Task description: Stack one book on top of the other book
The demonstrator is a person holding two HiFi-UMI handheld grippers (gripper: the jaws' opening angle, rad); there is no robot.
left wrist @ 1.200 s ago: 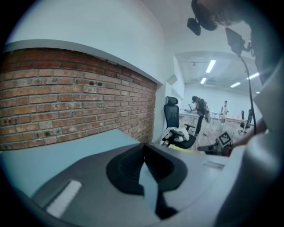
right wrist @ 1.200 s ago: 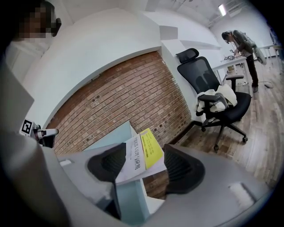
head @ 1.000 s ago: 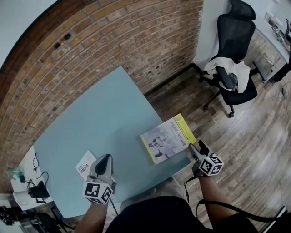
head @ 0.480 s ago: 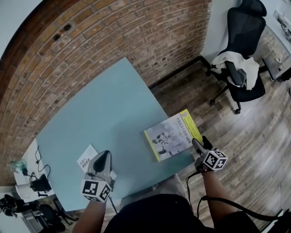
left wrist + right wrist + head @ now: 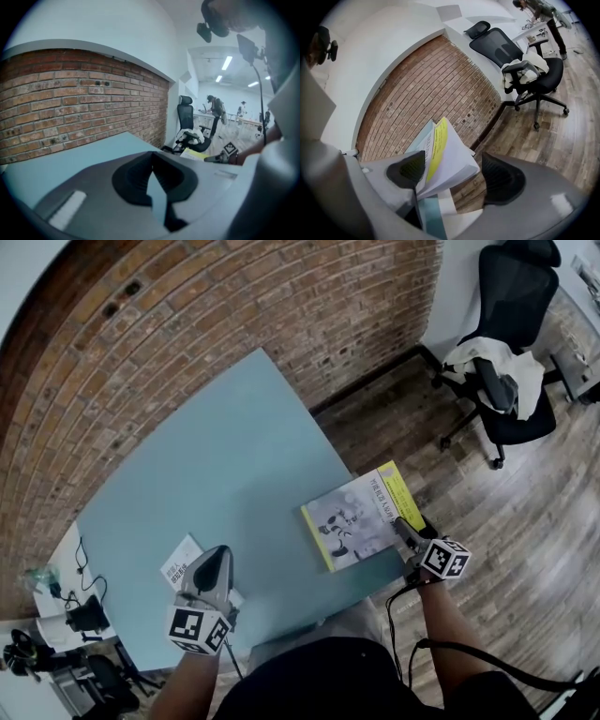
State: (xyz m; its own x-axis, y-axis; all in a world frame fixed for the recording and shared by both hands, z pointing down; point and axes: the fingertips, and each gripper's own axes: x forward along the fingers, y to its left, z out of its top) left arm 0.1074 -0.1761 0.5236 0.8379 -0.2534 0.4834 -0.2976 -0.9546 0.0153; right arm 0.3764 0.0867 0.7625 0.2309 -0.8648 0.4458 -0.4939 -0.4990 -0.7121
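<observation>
— Teal table [image 5: 225, 474] by the brick wall [image 5: 234, 306]: where's the book [image 5: 361, 521]?
— At the table's right edge, one corner sticking out past it. The right gripper [image 5: 405, 532] has just been opening its jaws; they're wide now, with that corner between them, unpressed.
— Left gripper [image 5: 214, 563]?
— At the table's near edge, tips together, empty, beside the small book [image 5: 178, 573].

Red brick wall [image 5: 234, 296], wood-plank floor [image 5: 525, 521], black office chair [image 5: 511, 352], pale blue table [image 5: 216, 484]
</observation>
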